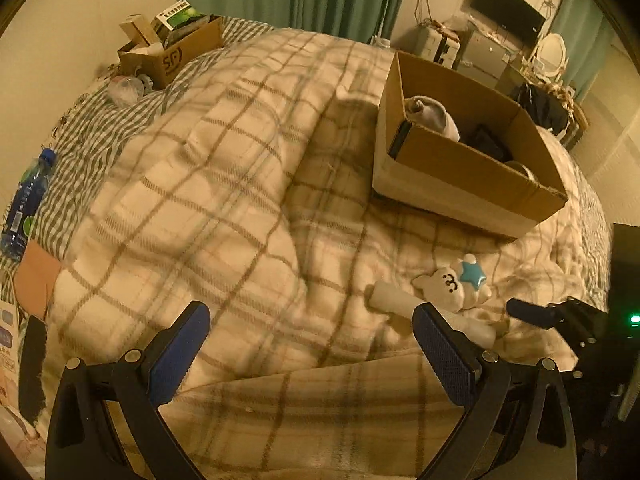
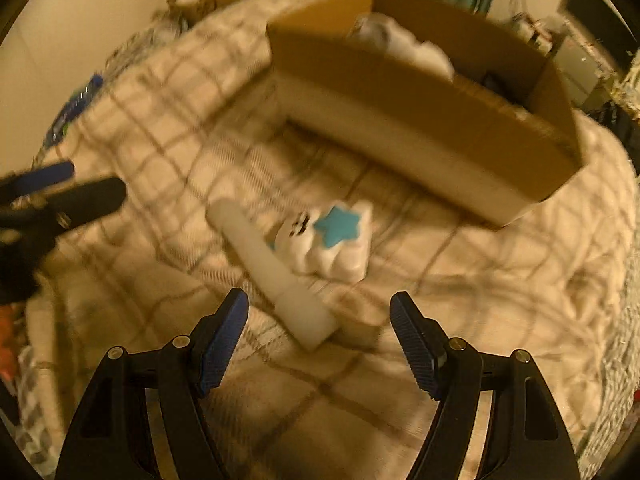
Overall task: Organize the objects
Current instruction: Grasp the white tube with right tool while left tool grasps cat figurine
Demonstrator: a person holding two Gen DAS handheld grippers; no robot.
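Note:
A white plush toy with a blue star [image 1: 456, 282] [image 2: 332, 240] lies on the plaid blanket beside a white tube [image 1: 394, 300] [image 2: 276, 272]. An open cardboard box [image 1: 452, 188] [image 2: 404, 120] stands beyond them and holds a grey-white cloth item [image 1: 432, 116] and dark things. My left gripper [image 1: 312, 320] is open and empty, left of the toy. My right gripper [image 2: 320, 308] is open and empty, its jaws just short of the tube's near end. The right wrist view is blurred. The right gripper also shows at the right edge of the left wrist view [image 1: 552, 316].
A second cardboard box [image 1: 168, 52] with packages stands at the bed's far left corner, with a clear plastic item [image 1: 124, 88] beside it. A blue water bottle [image 1: 26, 200] lies at the left edge. A TV [image 1: 508, 12] and cluttered furniture are beyond the bed.

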